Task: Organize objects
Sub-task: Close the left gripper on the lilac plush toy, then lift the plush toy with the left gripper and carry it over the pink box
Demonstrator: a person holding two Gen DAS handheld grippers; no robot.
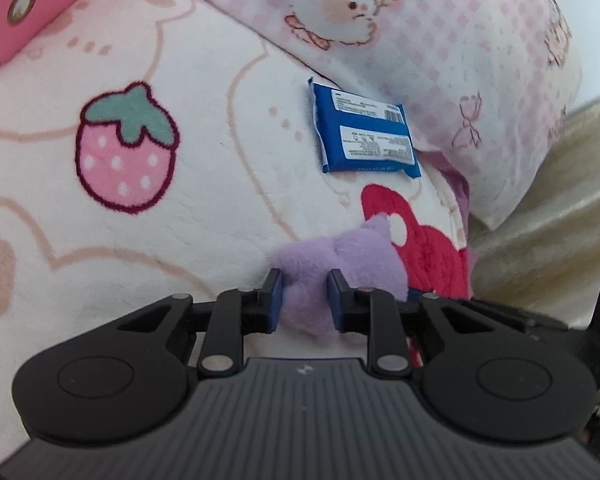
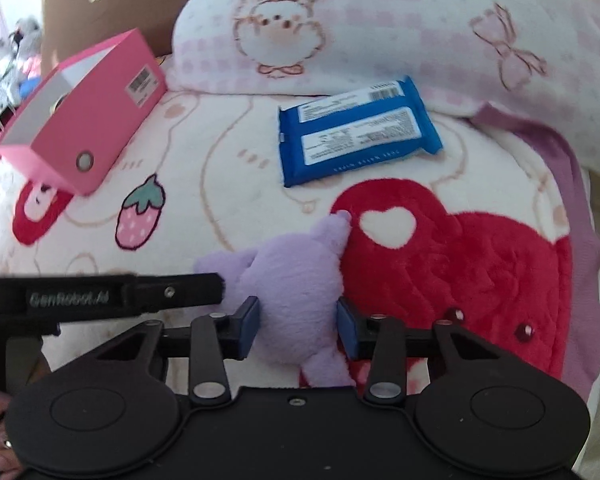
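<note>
A purple plush toy (image 1: 332, 264) lies on a cream blanket (image 1: 204, 184) with strawberry and heart prints. My left gripper (image 1: 305, 294) is shut on one end of the plush. My right gripper (image 2: 297, 322) is shut on the plush's body (image 2: 292, 276); the left gripper's finger (image 2: 180, 284) reaches it from the left there. A blue wet-wipes pack (image 1: 366, 130) lies flat beyond the plush, label side up, by the pillow; it also shows in the right wrist view (image 2: 358, 130). A pink open box (image 2: 88, 120) sits at the far left, its corner in the left wrist view (image 1: 24, 4).
A pink checked pillow (image 1: 440, 52) with bear prints lies across the back, also in the right wrist view (image 2: 400, 28). A brown cushion (image 2: 112, 0) stands behind the box. The bed edge drops off at the right (image 1: 548, 224).
</note>
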